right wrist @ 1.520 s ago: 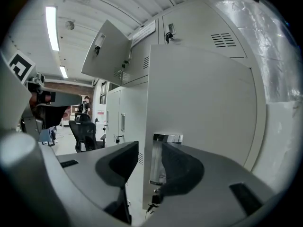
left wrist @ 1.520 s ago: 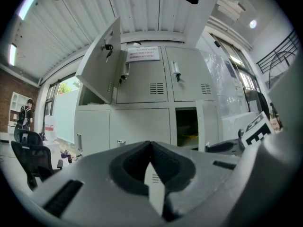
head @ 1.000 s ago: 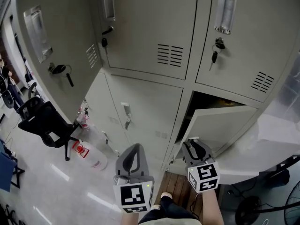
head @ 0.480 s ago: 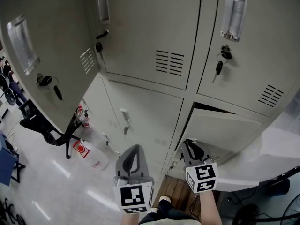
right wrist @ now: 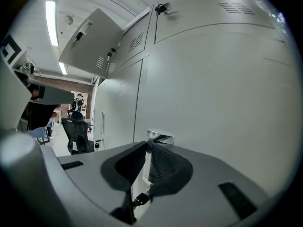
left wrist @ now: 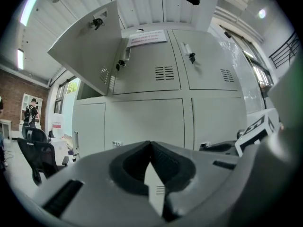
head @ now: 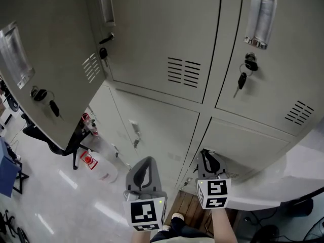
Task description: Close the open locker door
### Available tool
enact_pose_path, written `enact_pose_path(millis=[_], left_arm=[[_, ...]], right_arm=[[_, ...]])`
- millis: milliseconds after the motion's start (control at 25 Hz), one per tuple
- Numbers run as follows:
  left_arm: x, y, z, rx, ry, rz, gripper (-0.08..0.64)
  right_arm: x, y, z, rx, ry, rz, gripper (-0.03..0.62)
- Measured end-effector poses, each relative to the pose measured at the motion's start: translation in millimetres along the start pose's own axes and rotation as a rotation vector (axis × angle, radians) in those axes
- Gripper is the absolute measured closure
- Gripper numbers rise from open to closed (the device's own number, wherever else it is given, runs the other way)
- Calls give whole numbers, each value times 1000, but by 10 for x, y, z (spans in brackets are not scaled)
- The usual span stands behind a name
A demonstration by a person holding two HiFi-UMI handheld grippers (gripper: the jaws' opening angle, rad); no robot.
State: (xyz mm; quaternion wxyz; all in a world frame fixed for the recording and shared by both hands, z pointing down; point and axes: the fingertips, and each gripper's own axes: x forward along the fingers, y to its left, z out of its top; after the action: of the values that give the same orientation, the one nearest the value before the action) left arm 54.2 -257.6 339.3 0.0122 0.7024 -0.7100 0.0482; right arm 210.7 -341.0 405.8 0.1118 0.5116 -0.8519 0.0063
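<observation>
The lower right locker door [head: 243, 146] lies flush with the grey locker bank. My right gripper [head: 204, 153] points at that door's left edge, just below its metal handle [right wrist: 160, 137]. Its jaws [right wrist: 146, 144] are closing, the tips nearly together with nothing between them. My left gripper [head: 147, 159] hangs shut and empty in front of the lower middle locker [left wrist: 142, 122], apart from it [left wrist: 150, 144]. The upper left locker door [head: 45, 59] stands swung wide open, a key in its lock.
Keys hang from the upper right locker's lock [head: 244, 79]. A white canister with a red label [head: 96, 167] lies on the floor at the left, next to a black office chair [head: 35, 133]. Wooden boards [head: 190, 206] and a shoe [head: 177, 217] are below me.
The lower right locker door has swung from ajar to flush with the frame, with my right gripper following it in. The head view has tilted upward. The left gripper has stayed put.
</observation>
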Motion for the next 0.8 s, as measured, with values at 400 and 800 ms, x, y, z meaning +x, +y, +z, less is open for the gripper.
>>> enact_pose_path(millis=[400, 800], left_arm=[[98, -3, -25, 10, 6, 5, 558], [112, -9, 14, -3, 6, 9, 558]], right_arm=[[83, -67, 13, 1, -7, -34, 541], [57, -41, 16, 35, -30, -30, 541]])
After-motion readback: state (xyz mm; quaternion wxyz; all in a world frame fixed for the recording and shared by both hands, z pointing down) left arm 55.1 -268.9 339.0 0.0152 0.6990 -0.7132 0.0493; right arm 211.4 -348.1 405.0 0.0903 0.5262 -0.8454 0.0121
